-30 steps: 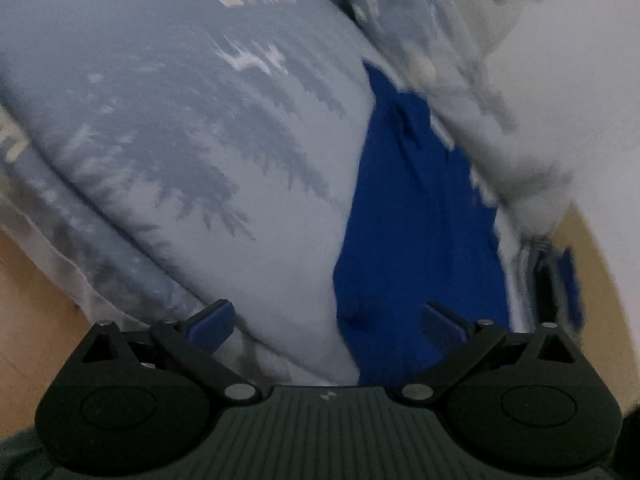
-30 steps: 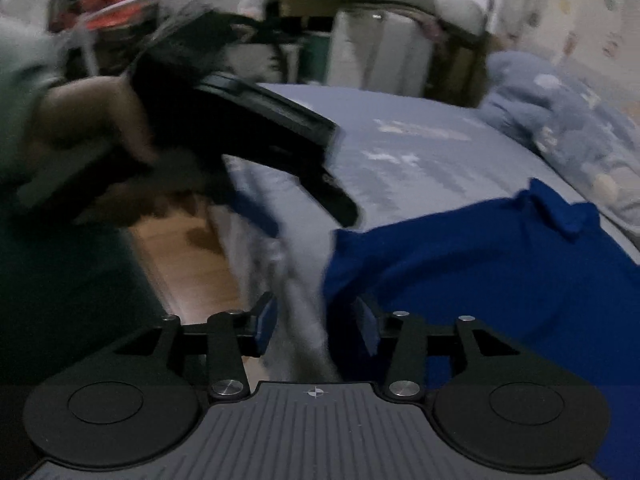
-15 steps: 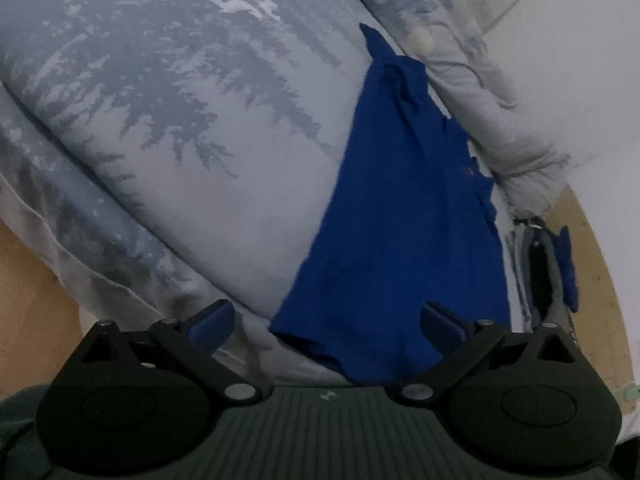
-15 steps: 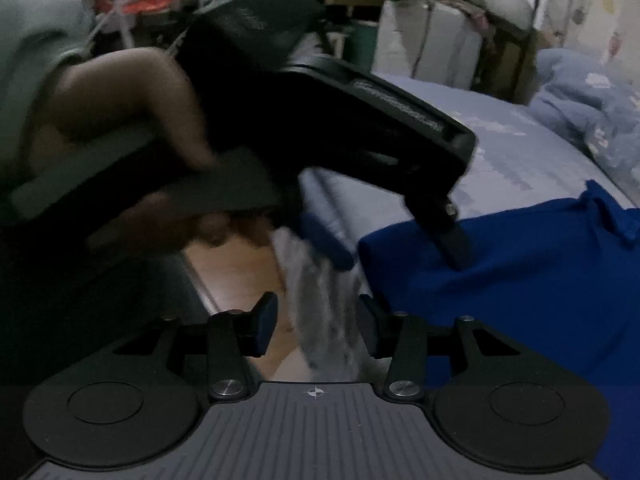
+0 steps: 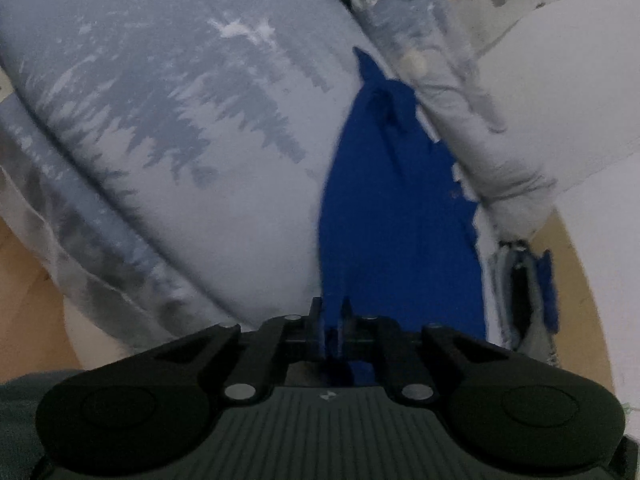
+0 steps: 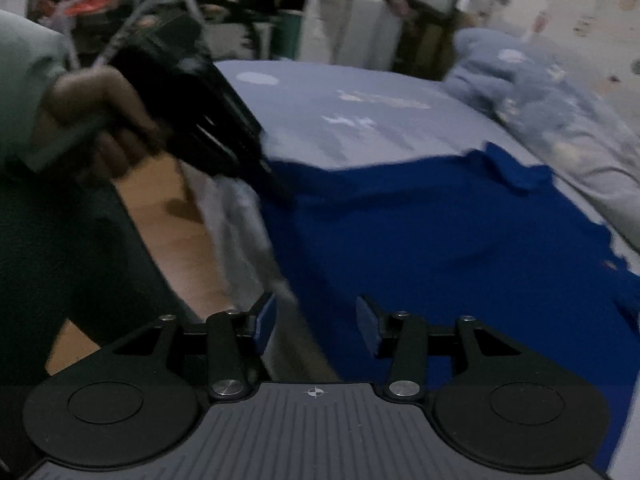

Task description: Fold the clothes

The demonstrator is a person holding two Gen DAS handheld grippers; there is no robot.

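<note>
A bright blue shirt [image 5: 400, 216] lies on a pale blue bed with a tree print [image 5: 180, 128]; its collar end is far from me. My left gripper [image 5: 331, 322] is shut on the shirt's near edge. In the right wrist view the shirt [image 6: 460, 248] spreads across the bed, and the left gripper [image 6: 276, 184] pinches its left corner near the bed edge. My right gripper [image 6: 315, 322] is open, hovering just above the shirt's near edge at the bed side, holding nothing.
A rumpled blue duvet [image 6: 560, 120] lies along the far right of the bed; it also shows in the left wrist view [image 5: 460, 100]. Wooden floor [image 6: 168, 216] runs beside the bed. Shelves and clutter [image 6: 320, 20] stand behind.
My left gripper has gone from wide open to shut on the shirt's near edge. The right gripper stayed open and moved closer over the shirt.
</note>
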